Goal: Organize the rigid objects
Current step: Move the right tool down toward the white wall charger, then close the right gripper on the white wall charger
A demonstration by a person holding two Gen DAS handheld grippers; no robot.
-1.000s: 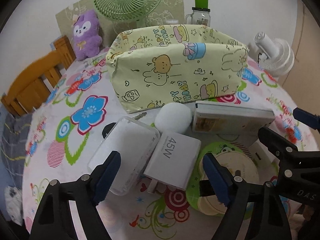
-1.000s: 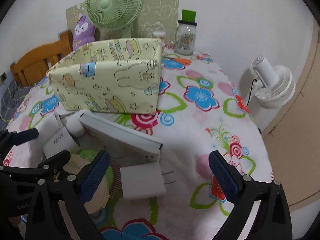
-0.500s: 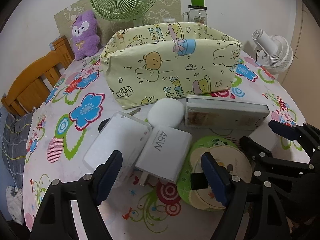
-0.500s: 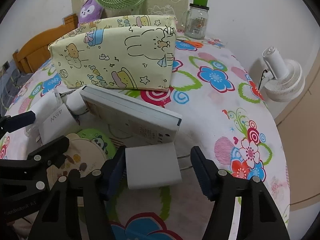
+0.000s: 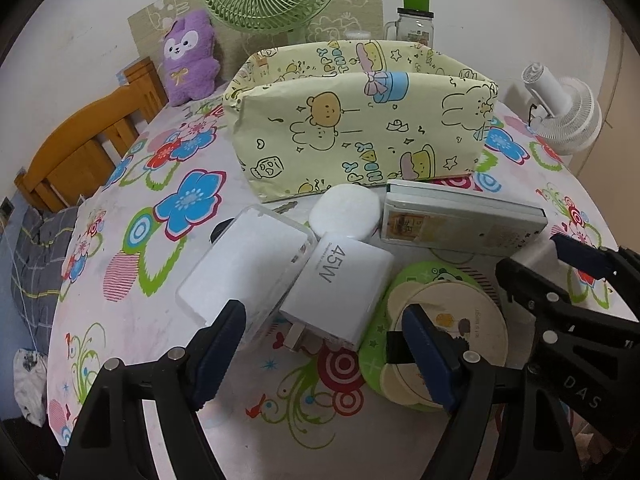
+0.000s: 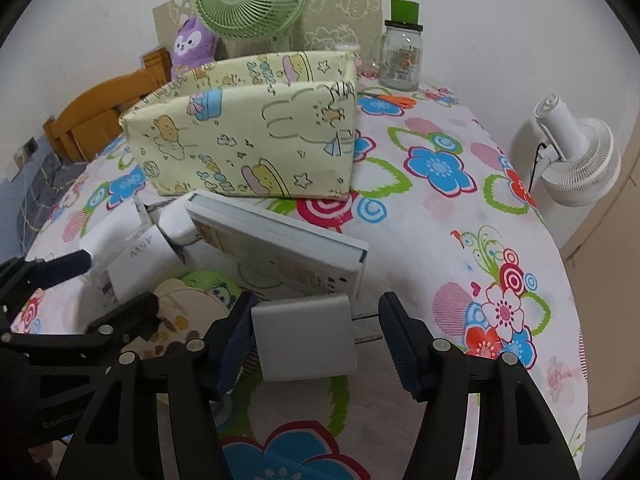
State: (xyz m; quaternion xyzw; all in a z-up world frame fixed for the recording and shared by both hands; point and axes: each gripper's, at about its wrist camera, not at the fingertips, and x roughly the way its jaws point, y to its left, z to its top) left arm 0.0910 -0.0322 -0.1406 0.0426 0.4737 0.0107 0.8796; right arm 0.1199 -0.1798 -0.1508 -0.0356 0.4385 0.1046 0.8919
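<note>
Both cameras sit low and close over the flower-patterned worktop (image 5: 132,288), tilted steeply down and facing the far wall at 12 o'clock. The left wrist view looks from the near left, the "45W" charger (image 5: 340,292) just ahead. The right wrist view looks from the near right. Both share the yellow cartoon-print box (image 5: 360,128), the book (image 6: 280,248), green fan (image 6: 252,0) and white fan (image 6: 580,160).
</note>
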